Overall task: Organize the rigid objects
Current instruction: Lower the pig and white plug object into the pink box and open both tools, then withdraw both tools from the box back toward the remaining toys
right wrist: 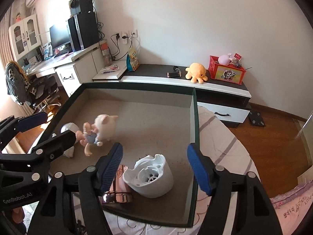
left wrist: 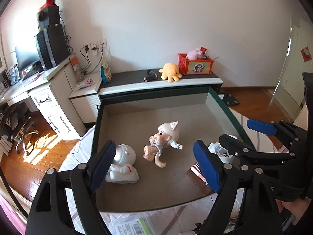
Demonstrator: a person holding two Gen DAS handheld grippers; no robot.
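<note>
Left wrist view: white astronaut figurine (left wrist: 122,163), pale cat-eared doll (left wrist: 162,143), white plastic housing (right wrist: 148,177) lie inside green-rimmed cardboard box (left wrist: 227,107); left gripper (left wrist: 154,165), right gripper (right wrist: 154,169) both agape, empty. Seemingly nearly finished.

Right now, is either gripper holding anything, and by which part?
Nothing is held. Left gripper and right gripper are both open above the box, with no toy pressed between their pads.
</note>
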